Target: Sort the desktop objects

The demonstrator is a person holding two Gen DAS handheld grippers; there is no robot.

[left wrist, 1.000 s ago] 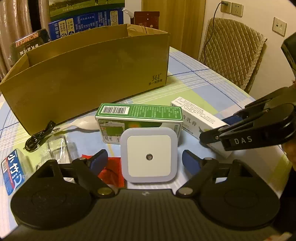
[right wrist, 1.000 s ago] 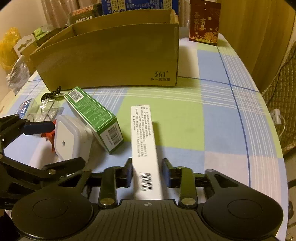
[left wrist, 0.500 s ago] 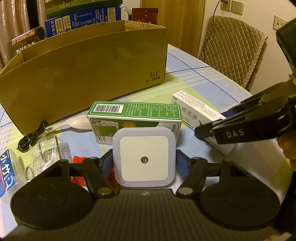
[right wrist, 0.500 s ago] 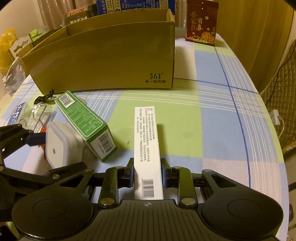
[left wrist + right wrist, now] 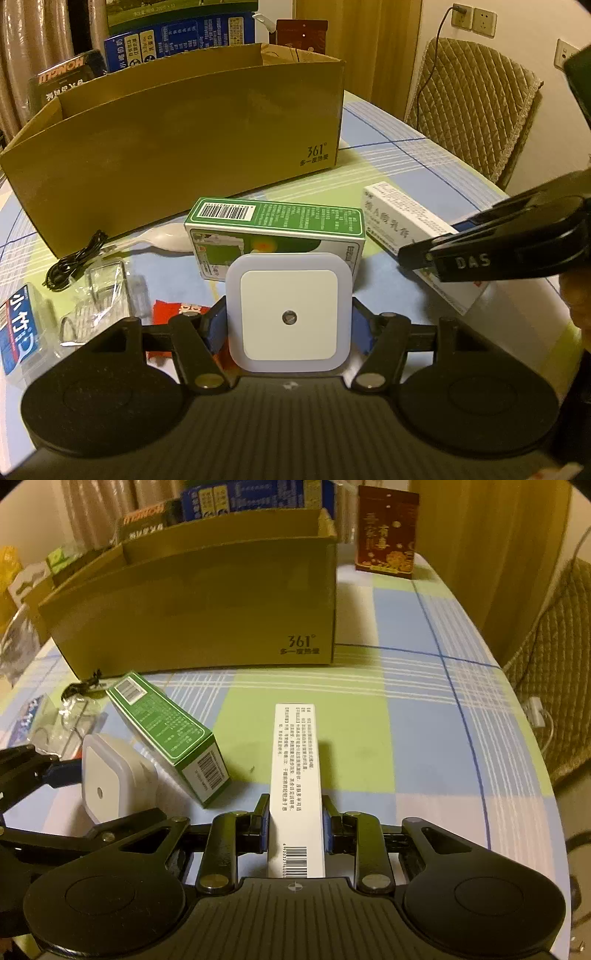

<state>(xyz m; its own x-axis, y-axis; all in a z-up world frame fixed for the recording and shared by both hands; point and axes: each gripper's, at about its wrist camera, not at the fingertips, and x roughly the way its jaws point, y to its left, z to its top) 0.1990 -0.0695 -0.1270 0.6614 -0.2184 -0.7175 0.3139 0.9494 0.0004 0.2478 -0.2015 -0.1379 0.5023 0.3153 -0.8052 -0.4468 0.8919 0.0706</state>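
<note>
My left gripper is shut on a white square night light, its blue pads pressed to both sides; the same light shows at the left of the right wrist view. My right gripper is shut on a long white box, held by its near end with the barcode; in the left wrist view that box lies to the right. A green box lies on its side just behind the night light. An open brown cardboard box stands at the back of the table.
On the checked tablecloth at the left lie a black cable, a white spoon, clear plastic packaging, a red packet and a blue-labelled pack. A red carton stands far back. A quilted chair is right.
My left gripper's fingers closed from wide open onto the night light. My right gripper tightened on the white box, and both views have risen a little.
</note>
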